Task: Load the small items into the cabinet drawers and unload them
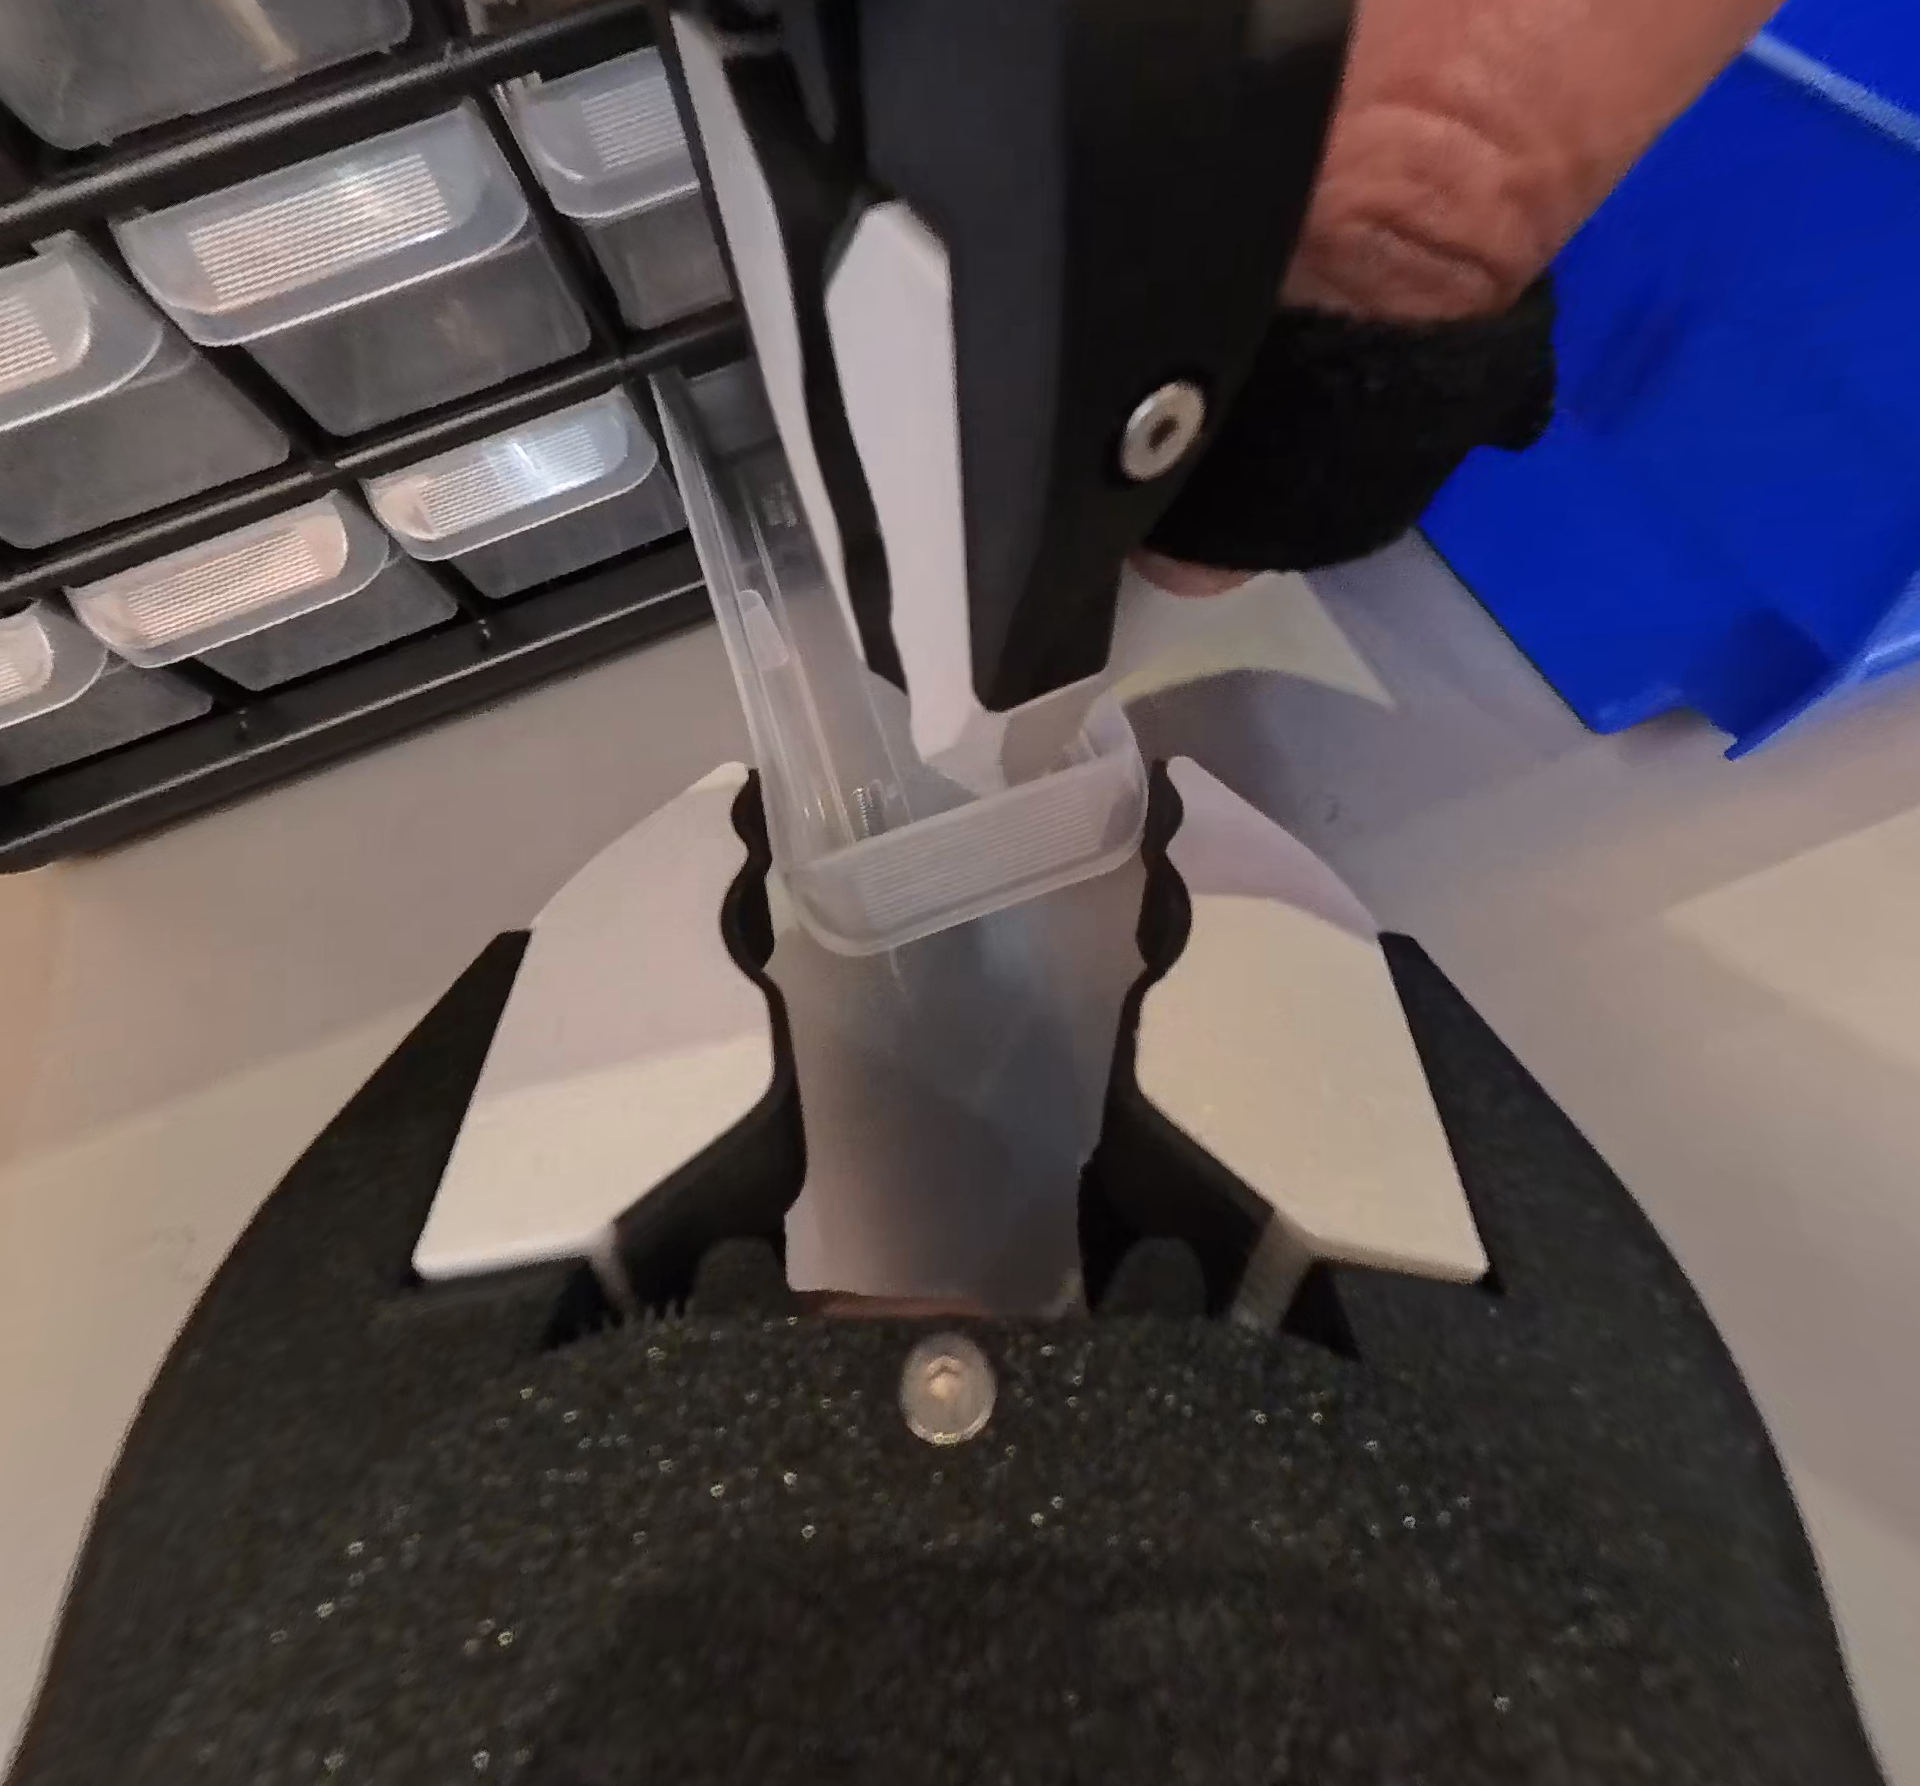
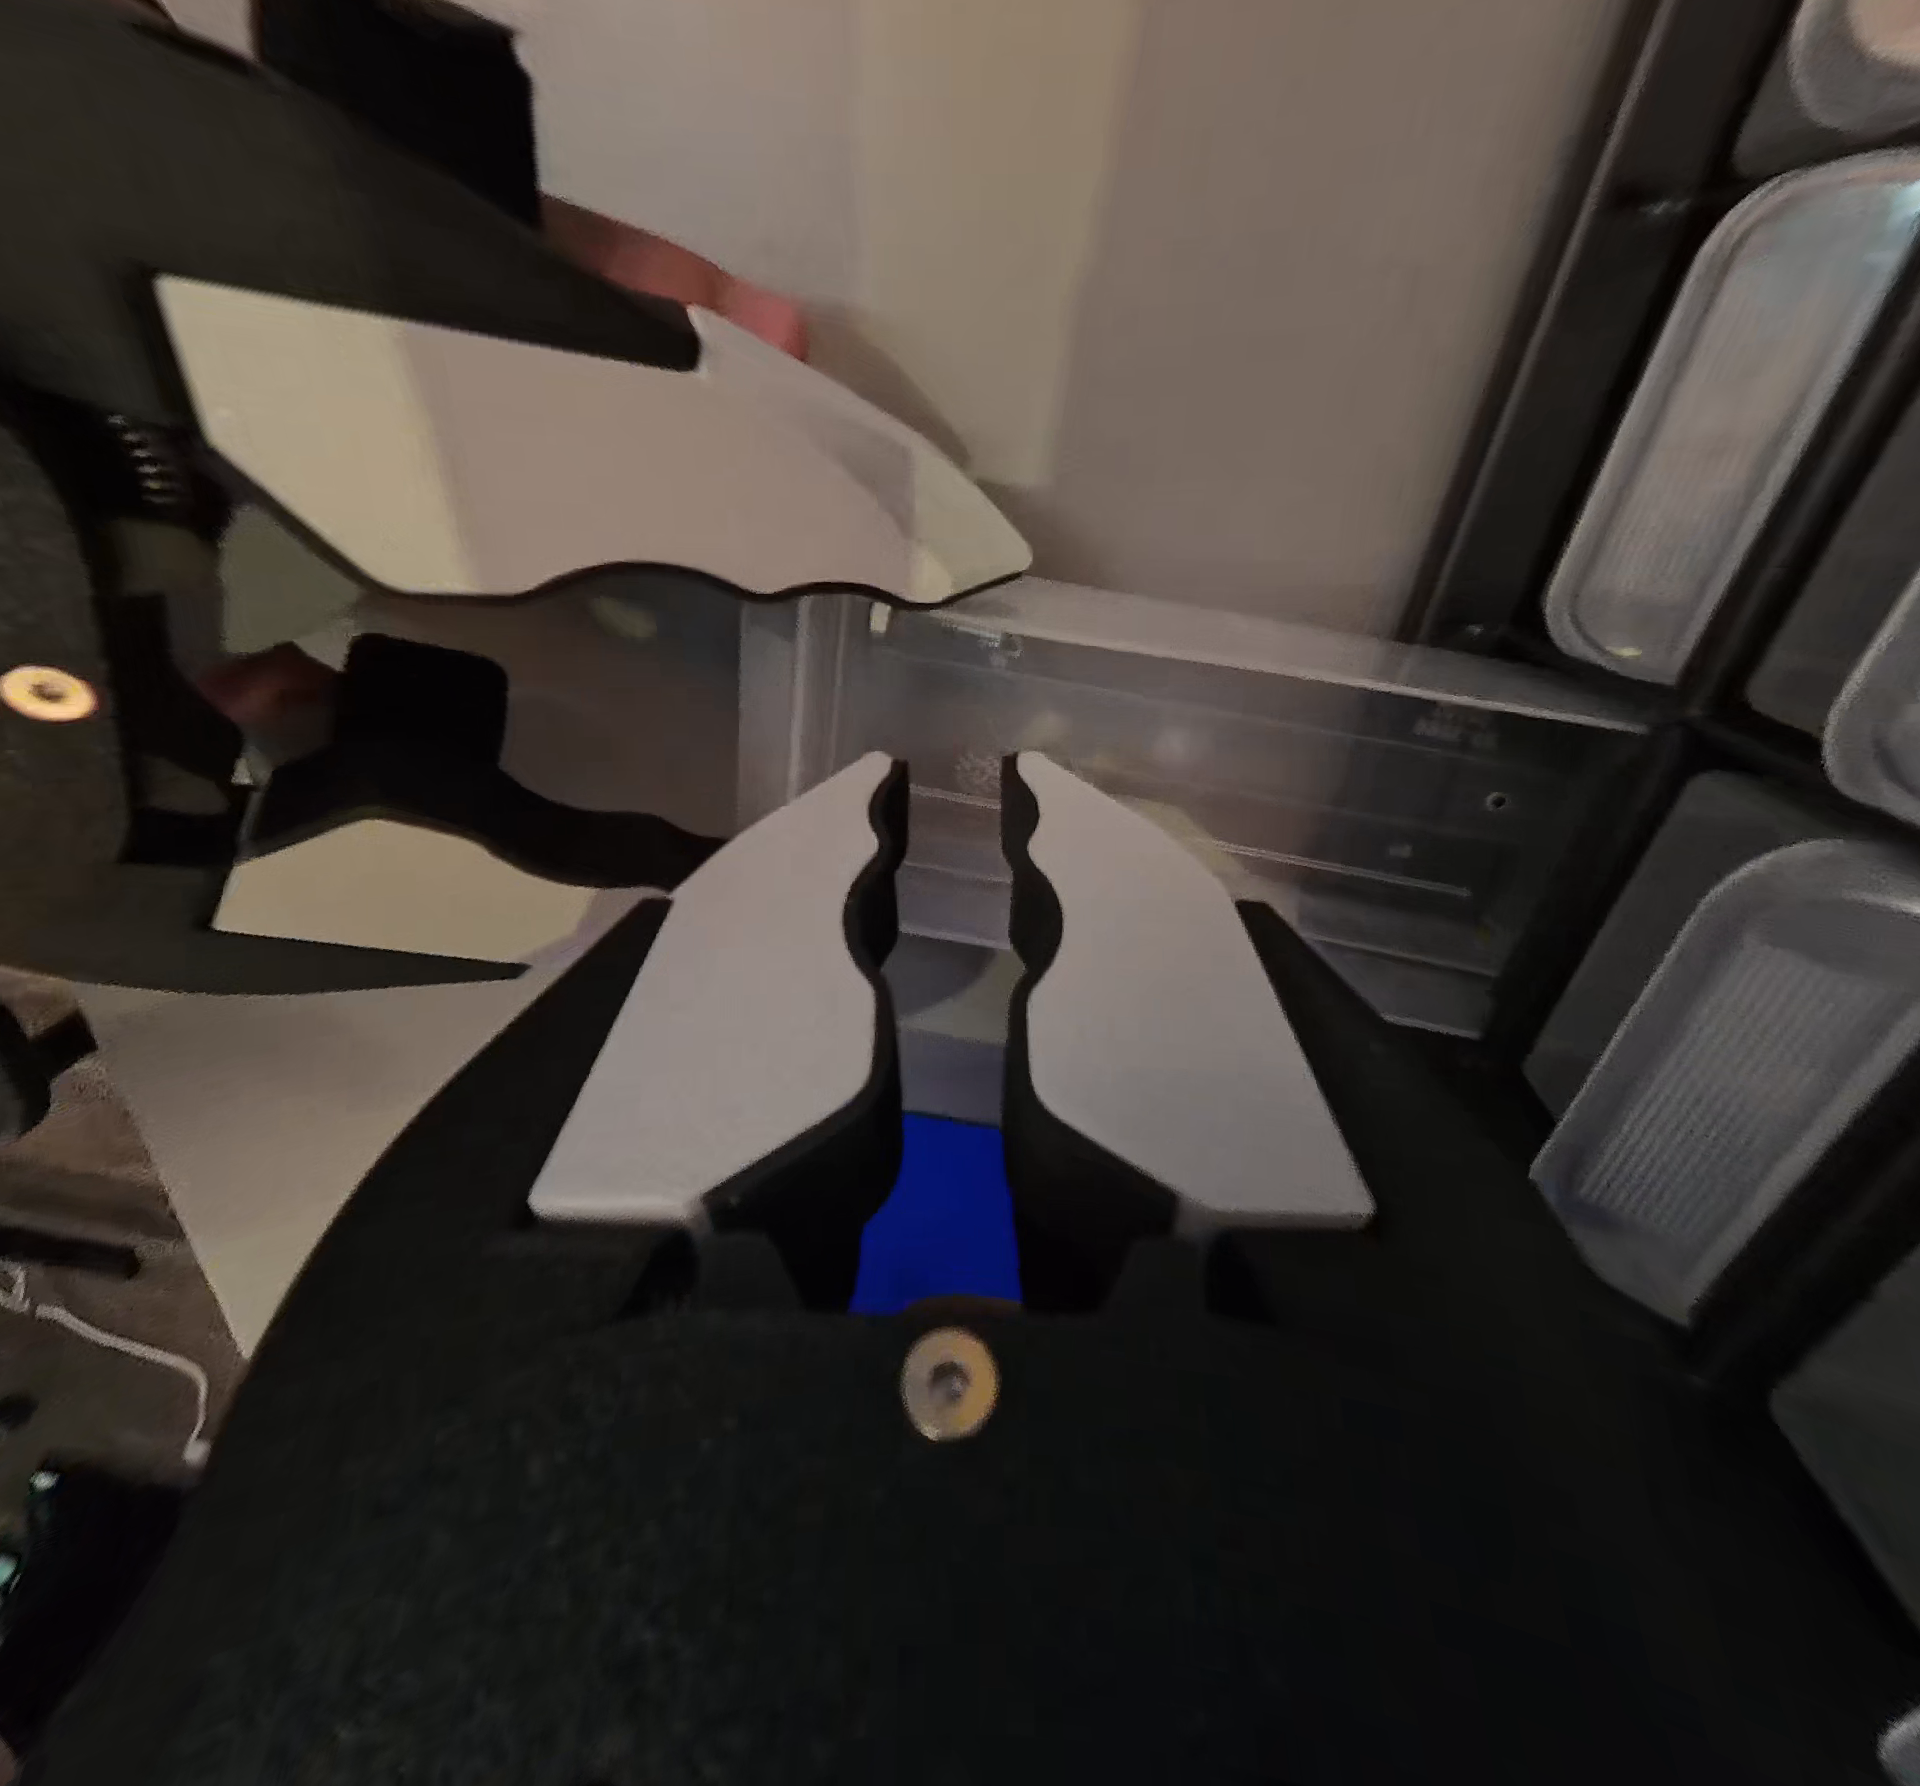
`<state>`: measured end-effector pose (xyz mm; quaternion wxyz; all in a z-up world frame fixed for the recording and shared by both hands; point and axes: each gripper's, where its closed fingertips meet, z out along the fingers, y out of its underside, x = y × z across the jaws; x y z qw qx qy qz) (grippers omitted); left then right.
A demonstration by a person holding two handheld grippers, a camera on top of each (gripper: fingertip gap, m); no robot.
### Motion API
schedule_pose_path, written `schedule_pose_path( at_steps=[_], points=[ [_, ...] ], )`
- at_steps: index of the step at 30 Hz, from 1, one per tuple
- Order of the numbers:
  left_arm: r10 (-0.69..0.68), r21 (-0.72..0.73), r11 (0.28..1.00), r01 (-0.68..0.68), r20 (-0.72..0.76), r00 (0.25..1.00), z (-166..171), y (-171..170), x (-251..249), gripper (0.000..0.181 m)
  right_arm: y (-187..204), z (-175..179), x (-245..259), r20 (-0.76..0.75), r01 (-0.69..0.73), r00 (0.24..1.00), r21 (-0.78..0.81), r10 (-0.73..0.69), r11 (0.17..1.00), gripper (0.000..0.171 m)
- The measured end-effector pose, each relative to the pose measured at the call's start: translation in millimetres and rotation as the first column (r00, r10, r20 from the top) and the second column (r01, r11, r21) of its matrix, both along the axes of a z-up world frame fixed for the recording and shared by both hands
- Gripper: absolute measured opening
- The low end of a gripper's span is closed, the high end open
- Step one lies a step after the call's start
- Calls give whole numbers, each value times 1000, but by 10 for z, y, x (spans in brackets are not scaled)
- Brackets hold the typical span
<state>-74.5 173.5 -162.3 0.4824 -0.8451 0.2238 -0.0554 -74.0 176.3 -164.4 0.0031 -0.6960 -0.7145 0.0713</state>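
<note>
My left gripper [image 1: 954, 780] is shut on the front end of a clear plastic drawer [image 1: 966, 853], which is pulled far out of the black cabinet [image 1: 343, 302] of clear drawers. My right gripper [image 1: 951, 718] comes down from above with its tips inside the drawer's front part. A small metal piece [image 1: 871, 791] seems to lie on the drawer floor beside those tips. In the right wrist view my right gripper [image 2: 956, 770] has a narrow gap with nothing between its fingers, above the drawer [image 2: 1247, 780]. The left gripper [image 2: 821, 697] clamps the drawer's end at left.
A blue bin [image 1: 1714, 437] stands to the right of the drawer; it also shows as a blue patch between my right fingers [image 2: 935, 1206]. The cabinet [image 2: 1714, 489] stands on a pale tabletop [image 1: 312, 1009]. A gloved hand [image 1: 1403, 406] holds the right gripper. My left and right fingertips are right by each other.
</note>
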Motion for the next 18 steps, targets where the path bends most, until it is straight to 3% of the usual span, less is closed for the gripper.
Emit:
schedule_pose_path(
  at_steps=[8,10,14,18],
  points=[
    [2,-4,1000,-3,-23,1000,-25,-22,3,68,33,-125,10,113,-119,987,64,111,991,13],
    [3,-9,1000,-3,-26,1000,-33,-23,3,68,34,-134,-17,112,-141,985,70,133,987,0],
    [-4,4,1000,4,-12,1000,-8,-29,11,68,174,-86,-60,71,-149,988,157,139,976,0],
    [-10,-3,1000,10,24,1000,7,-45,-7,68,50,170,-162,-114,-96,988,63,103,993,0]
  ],
)
